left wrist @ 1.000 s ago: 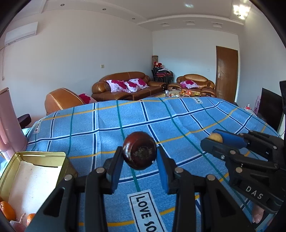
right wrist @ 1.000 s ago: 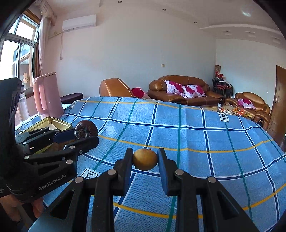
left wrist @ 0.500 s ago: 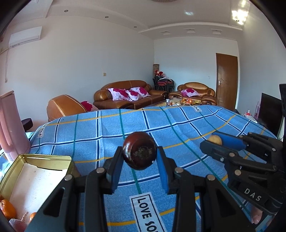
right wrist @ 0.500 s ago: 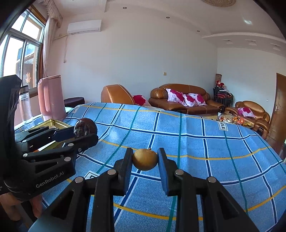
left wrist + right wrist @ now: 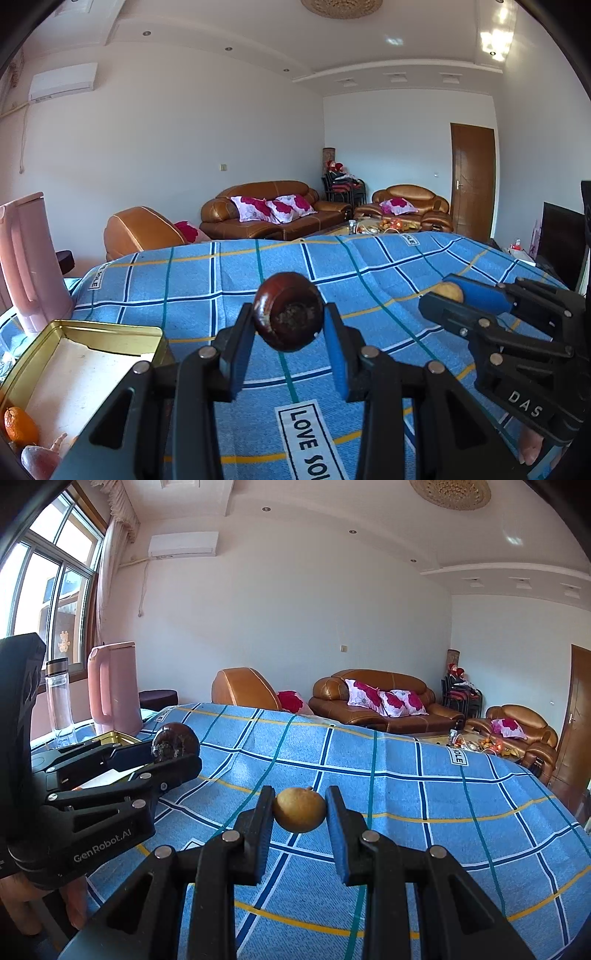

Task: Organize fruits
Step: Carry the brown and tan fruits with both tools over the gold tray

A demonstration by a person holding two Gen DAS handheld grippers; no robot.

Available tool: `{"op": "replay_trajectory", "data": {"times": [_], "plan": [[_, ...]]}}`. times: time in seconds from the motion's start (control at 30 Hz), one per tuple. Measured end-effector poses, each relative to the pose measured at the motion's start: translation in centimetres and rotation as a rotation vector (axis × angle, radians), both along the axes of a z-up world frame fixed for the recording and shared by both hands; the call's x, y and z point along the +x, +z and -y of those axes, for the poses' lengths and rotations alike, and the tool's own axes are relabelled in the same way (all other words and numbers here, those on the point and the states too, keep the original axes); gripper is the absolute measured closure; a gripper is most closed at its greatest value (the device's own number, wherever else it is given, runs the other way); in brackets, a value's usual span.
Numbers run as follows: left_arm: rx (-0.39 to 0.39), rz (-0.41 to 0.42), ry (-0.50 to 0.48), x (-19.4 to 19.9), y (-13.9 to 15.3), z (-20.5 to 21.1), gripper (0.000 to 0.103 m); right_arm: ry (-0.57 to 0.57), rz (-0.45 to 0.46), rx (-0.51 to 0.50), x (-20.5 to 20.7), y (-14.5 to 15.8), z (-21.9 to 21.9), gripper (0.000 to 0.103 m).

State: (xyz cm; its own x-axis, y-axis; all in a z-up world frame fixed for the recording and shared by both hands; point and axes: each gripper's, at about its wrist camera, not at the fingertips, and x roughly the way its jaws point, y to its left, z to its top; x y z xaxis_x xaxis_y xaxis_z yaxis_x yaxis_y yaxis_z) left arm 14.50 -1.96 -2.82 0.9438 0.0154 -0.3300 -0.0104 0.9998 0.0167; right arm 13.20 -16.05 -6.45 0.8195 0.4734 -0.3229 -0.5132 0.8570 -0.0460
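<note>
I am reading "LOVE SO" on a white tag (image 5: 308, 441) of the blue checked cloth (image 5: 236, 269), "DAS" on my right gripper (image 5: 439, 301), and "GenRobot.AI" on my left gripper (image 5: 173, 755).

A blue plaid cloth (image 5: 424, 775) covers the table. Beyond its far edge sit a brown leather sofa (image 5: 373, 701) with floral cushions (image 5: 384, 699). A pink pitcher (image 5: 112, 686) stands at the cloth's left edge, a clear bottle (image 5: 59, 701) beside it.

Each wrist camera sits close behind its own fingers, facing slightly downward across the blue checked tablecloth (image 5: 229, 280) toward the sofas (image 5: 373, 698). Each view includes the other gripper.
</note>
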Motion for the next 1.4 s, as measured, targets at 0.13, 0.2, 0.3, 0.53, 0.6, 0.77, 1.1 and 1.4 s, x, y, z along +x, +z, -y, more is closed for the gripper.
{"op": "replay_trajectory", "data": {"times": [0.13,0.2,0.3,0.53,0.6,0.77,1.1,1.4], "plan": [[-0.007,0.006,0.004,-0.3,0.0,-0.2,0.065,0.006,0.020,-0.001,-0.4,0.1,-0.1,0.073],[-0.007,0.004,0.005,-0.4,0.0,-0.2,0.065,0.008,0.026,-0.004,-0.6,0.2,-0.2,0.073],[-0.008,0.002,0.003,-0.6,0.1,-0.2,0.065,0.006,0.030,-0.001,-0.6,0.2,-0.2,0.073],[-0.014,-0.008,0.001,-1.2,0.1,-0.6,0.065,0.004,0.038,-0.006,-0.9,0.3,-0.2,0.073],[-0.016,-0.013,-0.004,-1.4,0.1,-0.6,0.065,0.005,0.042,-0.007,-1.0,0.4,-0.2,0.073],[-0.022,-0.013,-0.011,-2.1,0.2,-1.0,0.065,0.008,0.047,-0.021,-1.2,0.4,-0.6,0.073],[-0.037,-0.011,-0.014,-3.2,0.3,-1.9,0.065,0.029,0.062,-0.067,-2.7,0.4,-1.7,0.073],[-0.030,0.000,-0.016,-4.1,0.3,-2.0,0.065,0.043,0.067,-0.072,-4.0,0.4,-2.3,0.073]]}}
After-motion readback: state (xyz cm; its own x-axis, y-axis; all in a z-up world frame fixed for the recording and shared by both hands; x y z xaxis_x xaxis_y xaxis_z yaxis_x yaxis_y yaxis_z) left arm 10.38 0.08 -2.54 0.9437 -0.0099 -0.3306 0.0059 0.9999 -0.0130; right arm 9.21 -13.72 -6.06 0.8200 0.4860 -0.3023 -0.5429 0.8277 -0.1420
